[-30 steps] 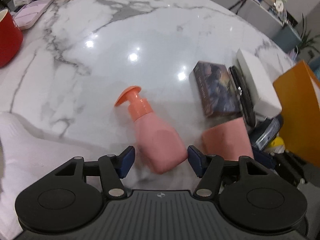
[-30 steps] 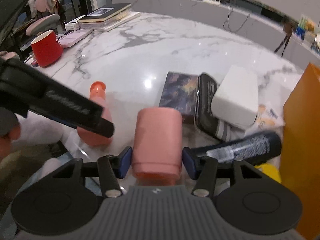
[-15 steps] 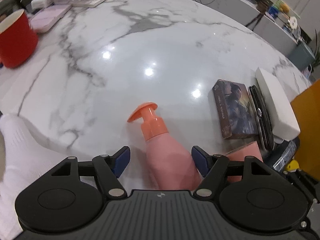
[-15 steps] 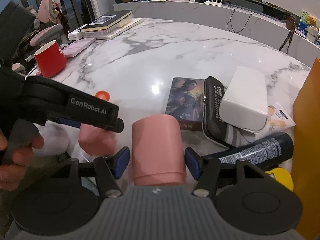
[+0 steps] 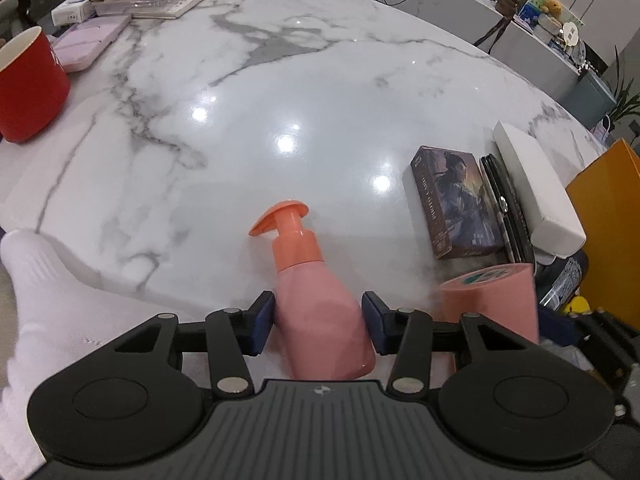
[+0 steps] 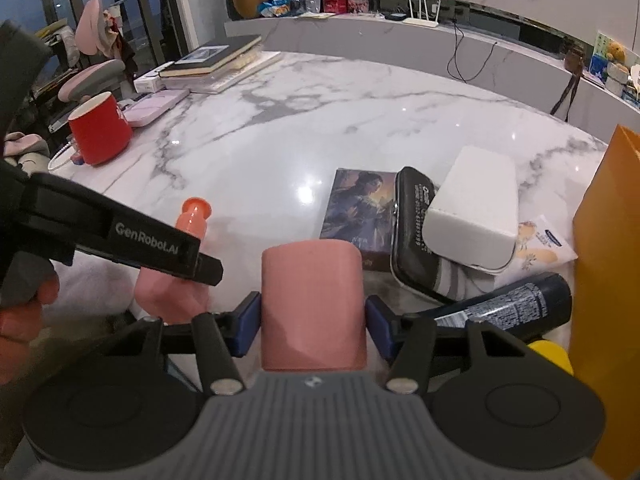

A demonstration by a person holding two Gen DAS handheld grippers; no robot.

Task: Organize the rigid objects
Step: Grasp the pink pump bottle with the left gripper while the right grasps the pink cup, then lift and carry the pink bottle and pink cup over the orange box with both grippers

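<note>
pump bottle (image 5: 320, 308) pinched in my left gripper (image 5: 318, 318), pink cylinder (image 6: 313, 304) in my right gripper (image 6: 313, 326). next i'd place both neatly near the table (image 5: 320, 92) edge.

Bright overhead lights leave round glare spots on the glossy tabletop (image 5: 320, 92). Both views bow strongly toward dark corners; close objects at the bottom look slightly soft.

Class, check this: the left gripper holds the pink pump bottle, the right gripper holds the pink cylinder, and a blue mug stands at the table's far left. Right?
Not quite. The left gripper grips the pink pump bottle and the right gripper the pink cylinder, but the mug is red, as the right wrist view shows.
</note>
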